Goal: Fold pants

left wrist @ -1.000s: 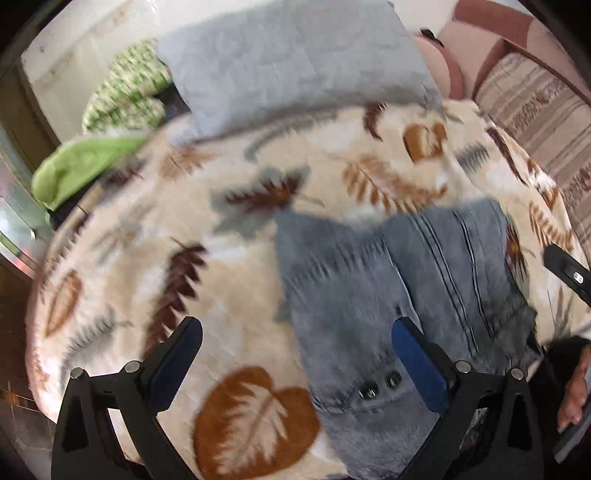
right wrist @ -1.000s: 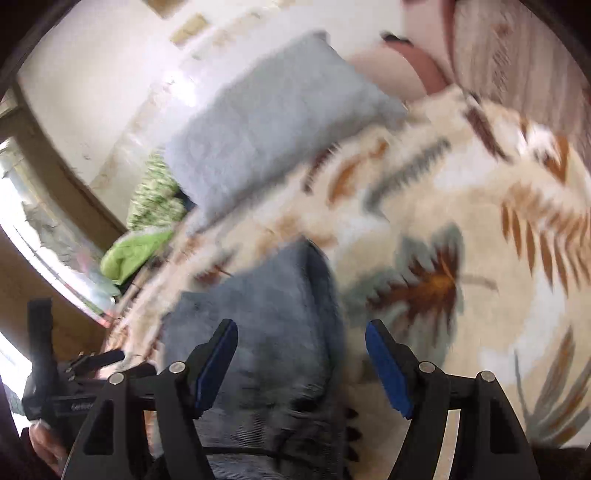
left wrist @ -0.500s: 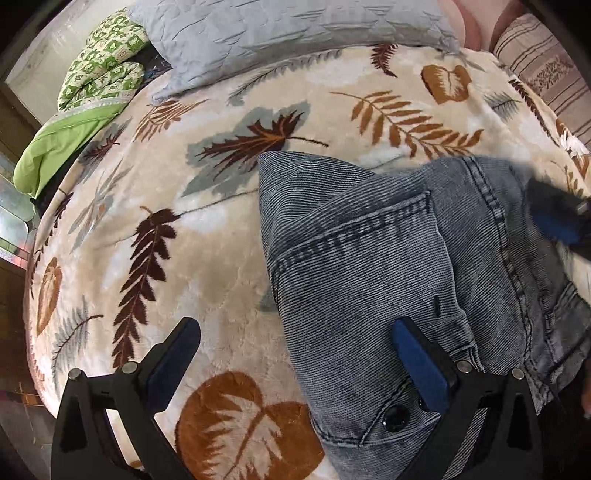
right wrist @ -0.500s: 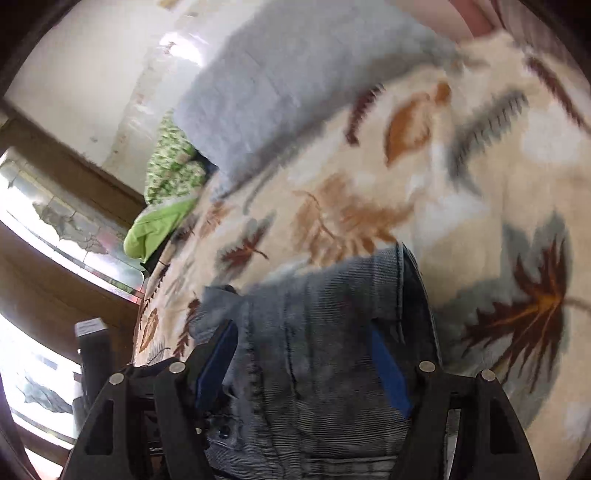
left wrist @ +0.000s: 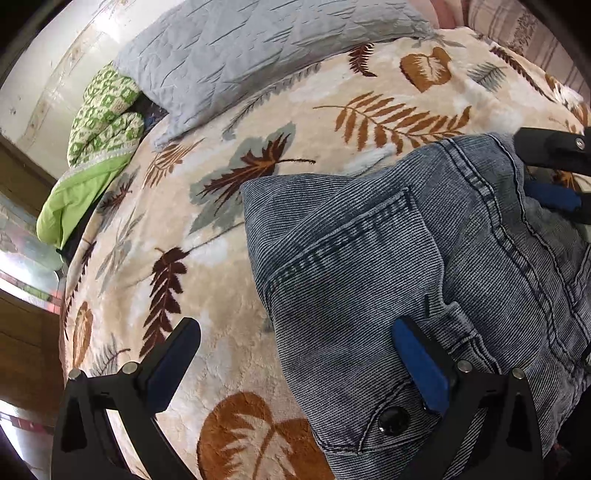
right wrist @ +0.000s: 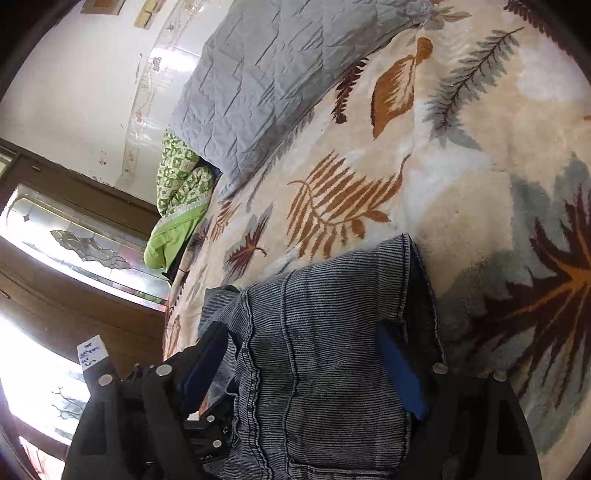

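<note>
Folded grey-blue denim pants (left wrist: 388, 266) lie on a leaf-print blanket (left wrist: 184, 229); a back pocket and a waistband button face up. My left gripper (left wrist: 295, 354) is open, its right finger over the pants near the button and its left finger over the blanket. My right gripper (right wrist: 303, 354) is open, with both blue pads straddling the pants (right wrist: 317, 325) from above. The right gripper also shows at the right edge of the left wrist view (left wrist: 554, 177).
A grey quilted pillow (left wrist: 266, 48) lies at the head of the bed. A green patterned bundle (left wrist: 99, 129) sits at the far left bed edge. A wooden-framed glass door (right wrist: 74, 243) and a white wall stand beyond. A striped cushion (left wrist: 517, 26) is at top right.
Both grippers have come closer to the pants. The right gripper now straddles the denim, and the left sits lower by the waistband button. The pants look unmoved.
</note>
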### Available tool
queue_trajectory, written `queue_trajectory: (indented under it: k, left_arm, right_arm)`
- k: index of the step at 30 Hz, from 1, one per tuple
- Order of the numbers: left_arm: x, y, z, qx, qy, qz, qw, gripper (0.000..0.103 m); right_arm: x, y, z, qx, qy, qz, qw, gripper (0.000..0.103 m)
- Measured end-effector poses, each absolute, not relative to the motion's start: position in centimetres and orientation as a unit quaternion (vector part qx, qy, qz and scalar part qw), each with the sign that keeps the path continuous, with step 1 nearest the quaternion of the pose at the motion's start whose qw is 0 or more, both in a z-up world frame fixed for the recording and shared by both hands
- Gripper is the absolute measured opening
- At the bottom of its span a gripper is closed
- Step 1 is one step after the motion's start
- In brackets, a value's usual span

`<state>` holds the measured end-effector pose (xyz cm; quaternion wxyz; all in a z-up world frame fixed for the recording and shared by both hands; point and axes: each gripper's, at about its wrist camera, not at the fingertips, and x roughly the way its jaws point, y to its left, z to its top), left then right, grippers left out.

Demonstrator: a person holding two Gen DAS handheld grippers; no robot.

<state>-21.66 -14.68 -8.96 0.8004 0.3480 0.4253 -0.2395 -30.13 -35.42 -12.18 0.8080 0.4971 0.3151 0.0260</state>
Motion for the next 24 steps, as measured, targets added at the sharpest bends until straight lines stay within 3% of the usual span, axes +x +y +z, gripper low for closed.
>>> queue_trajectory:
  k: [5,12,21,24]
  left_arm:
    - [-21.3,-13.0,-7.9,0.295,0.471,-0.236,0.797,0.103]
    - [-25.2,-11.3,-5.7,0.290,0.447,-0.283,0.798,0.103]
    - [-24.8,-10.7,-9.6,0.263,0.508,-0.301,0.763,0.103]
    - [-24.2,-10.9,-9.7,0.260,0.518,-0.304,0.756,0.103]
  right_arm:
    - [-31.5,-35.6,-11.7,0.508,0.313,0.009,0.803,0.084]
    - [-34.2,-33.1,-8.6,0.430,0.313,-0.007,0.846,0.085]
    - [-36.9,-31.6,-12.0,0.438,0.399,-0.034,0.805,0.085]
    - [-37.0,-32.3,-12.1,0.458,0.384,-0.034,0.801,0.085]
